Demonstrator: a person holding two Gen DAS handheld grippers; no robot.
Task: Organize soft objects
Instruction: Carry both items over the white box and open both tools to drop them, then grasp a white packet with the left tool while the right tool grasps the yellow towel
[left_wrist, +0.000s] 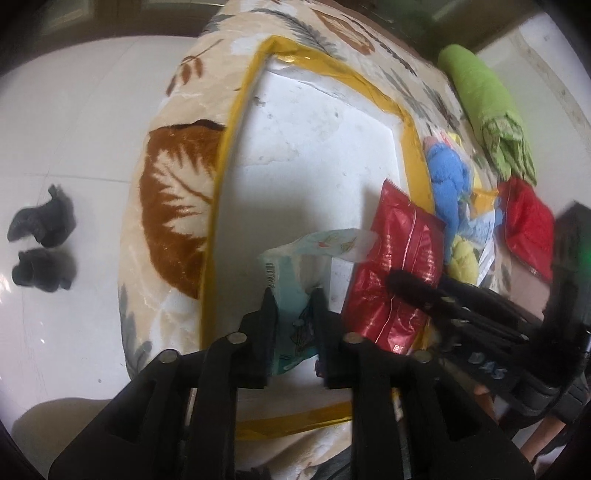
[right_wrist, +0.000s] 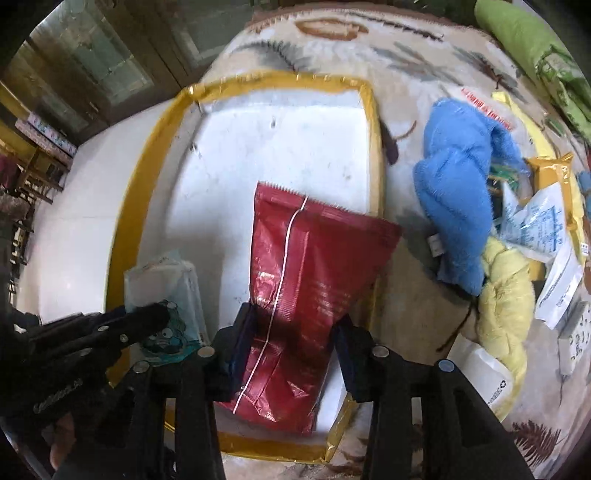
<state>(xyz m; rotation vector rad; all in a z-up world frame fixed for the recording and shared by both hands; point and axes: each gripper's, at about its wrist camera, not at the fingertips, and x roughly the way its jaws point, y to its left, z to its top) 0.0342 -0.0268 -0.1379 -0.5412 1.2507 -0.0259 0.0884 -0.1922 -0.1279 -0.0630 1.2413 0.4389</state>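
A white board with a yellow tape border lies on a leaf-patterned blanket. My left gripper is shut on a light blue printed packet, which also shows in the right wrist view, over the board's near part. My right gripper has its jaws around a shiny red foil pouch that rests on the board; the pouch fills the gap between them. A blue towel and a yellow cloth lie to the right.
A green pillow lies at the far right. A second red packet, white packets and a yellow bag crowd the right side of the blanket. Two dark shoes stand on the white floor at left.
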